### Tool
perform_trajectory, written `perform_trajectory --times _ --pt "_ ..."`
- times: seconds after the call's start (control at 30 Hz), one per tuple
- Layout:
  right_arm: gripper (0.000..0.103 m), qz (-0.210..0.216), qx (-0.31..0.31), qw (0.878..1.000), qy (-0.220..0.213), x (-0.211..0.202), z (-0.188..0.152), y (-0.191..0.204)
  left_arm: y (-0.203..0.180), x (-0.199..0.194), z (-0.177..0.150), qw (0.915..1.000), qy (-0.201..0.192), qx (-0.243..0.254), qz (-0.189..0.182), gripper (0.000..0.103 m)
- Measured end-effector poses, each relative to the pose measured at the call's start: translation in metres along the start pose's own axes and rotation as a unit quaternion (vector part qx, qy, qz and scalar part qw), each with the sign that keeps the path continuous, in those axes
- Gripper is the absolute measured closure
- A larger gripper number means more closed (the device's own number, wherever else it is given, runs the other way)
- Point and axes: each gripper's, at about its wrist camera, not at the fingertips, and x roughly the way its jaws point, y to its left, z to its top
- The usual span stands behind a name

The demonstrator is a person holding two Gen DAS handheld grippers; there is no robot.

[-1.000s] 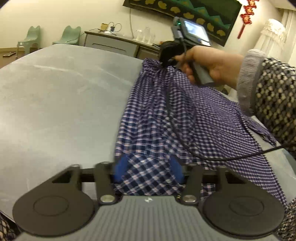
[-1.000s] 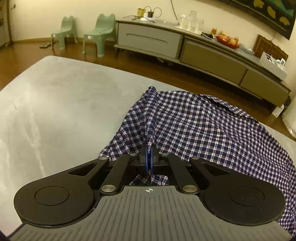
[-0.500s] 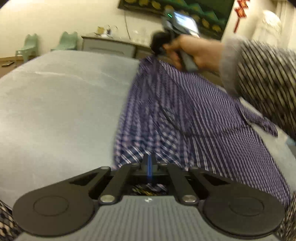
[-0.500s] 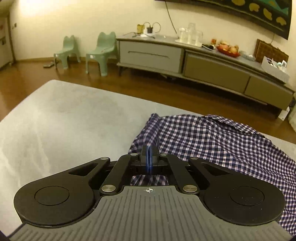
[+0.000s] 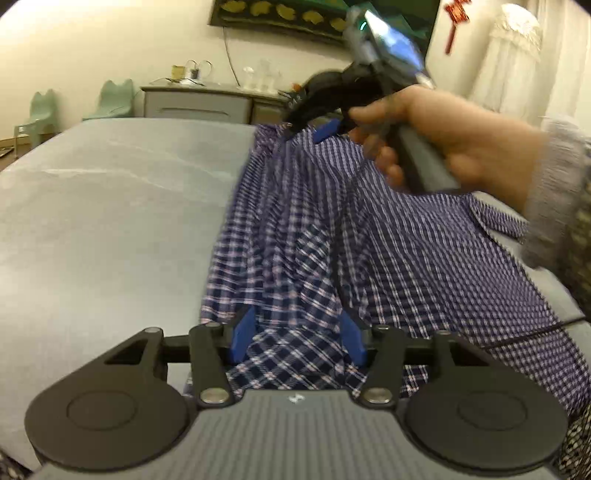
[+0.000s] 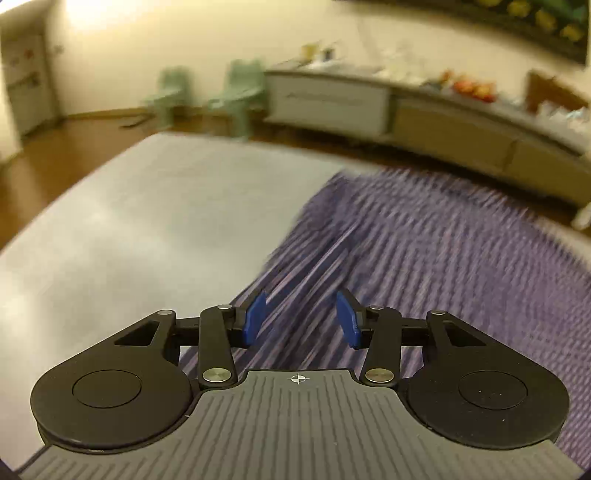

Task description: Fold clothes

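While both tongs, left (image 5: 297, 341) and right (image 6: 301, 319), had just opened empty, the shirt (image 5: 332, 240) ran lengthwise near-to-far beneath them.

No readable txt, labels or nos. anywhere. Red hanging ornament (image 5: 455, 22) on the wall is too small and blurred to read; device screen (image 5: 395, 40) likewise just glare.

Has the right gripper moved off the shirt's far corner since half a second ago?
Yes. The right gripper has just opened, released the shirt, and now sits higher against the cabinet behind, clear of the cloth.
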Motion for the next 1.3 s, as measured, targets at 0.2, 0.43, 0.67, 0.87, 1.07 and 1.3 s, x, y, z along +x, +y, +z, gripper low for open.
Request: perform_trajectory --times 0.2,0.43,0.67,0.87,1.07,1.3 --pt "0.055 0.051 0.011 0.998 0.02 -0.028 -0.042 0.006 0.007 0.0 0.005 0.9993 -0.017 -0.018 0.027 0.052" --pt "0.056 0.052 -0.031 0.998 0.034 -0.028 -0.057 0.041 0.023 0.012 0.015 0.9988 0.013 -0.046 0.005 0.061" --pt "0.103 0.02 -0.042 0.999 0.015 -0.024 -0.058 0.033 0.02 0.002 0.012 0.9996 -0.007 -0.023 0.012 0.087" --pt "0.103 0.103 -0.024 0.994 -0.016 -0.038 -0.048 0.028 0.008 -0.007 0.004 0.9996 -0.019 -0.006 0.021 0.101" --pt "0.098 0.084 -0.031 0.995 0.052 0.007 -0.055 0.028 -0.004 -0.002 -0.008 0.998 0.005 0.024 0.058 0.101" --pt "0.074 0.086 0.015 0.996 -0.014 -0.018 -0.017 -0.002 -0.018 -0.021 -0.002 0.9926 -0.075 0.058 0.076 0.09"
